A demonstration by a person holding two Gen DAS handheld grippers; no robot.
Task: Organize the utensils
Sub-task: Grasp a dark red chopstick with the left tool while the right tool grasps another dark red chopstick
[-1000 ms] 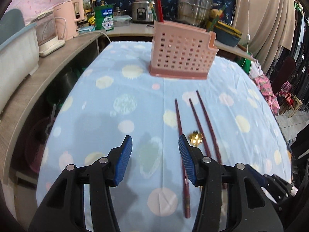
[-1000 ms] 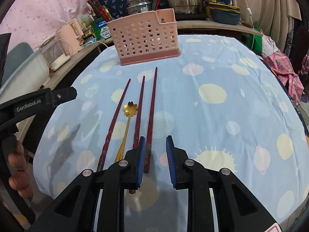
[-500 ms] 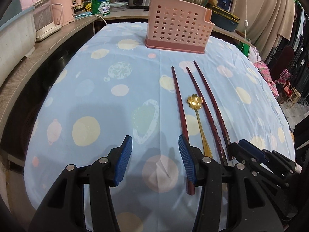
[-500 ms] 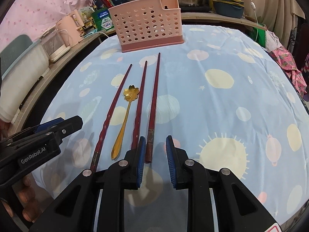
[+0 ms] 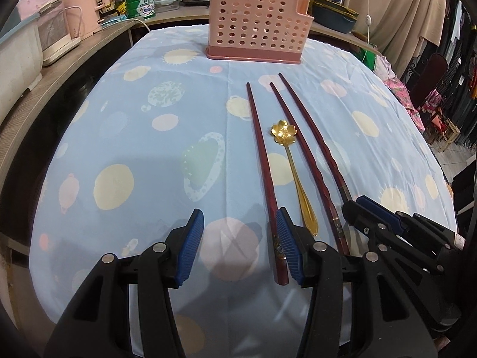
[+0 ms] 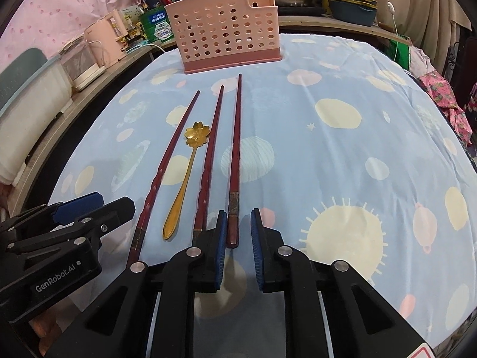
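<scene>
1. Laid out on the blue patterned tablecloth (image 6: 342, 95) are three dark red chopsticks and a gold spoon (image 6: 186, 179), side by side, thin ends toward the pink perforated holder (image 6: 226, 29) at the far end of the table. I judge this row a staging line: every handle faces me, so each piece can be taken by its thick end and carried forward into the holder.
2. My right gripper (image 6: 237, 247) points steeply down at the near end of the rightmost chopstick (image 6: 235, 161). Its jaws have just been closing, and the chopstick's handle end lies between them, close against the inner pad; a gap shows beside the other pad, so I read the grip as not yet made.
3. My left gripper (image 5: 238, 247) is likewise tilted down, low over the cloth, jaws standing apart and holding nothing. The leftmost chopstick (image 5: 262, 161) lies just inside its right-hand pad, nearly touching; whether it touches I cannot tell.
4. Both tools sit near each other at the table's near edge, each aimed along the row.
5. Nothing from the row is in the holder yet; the task appears to be at its start.
</scene>
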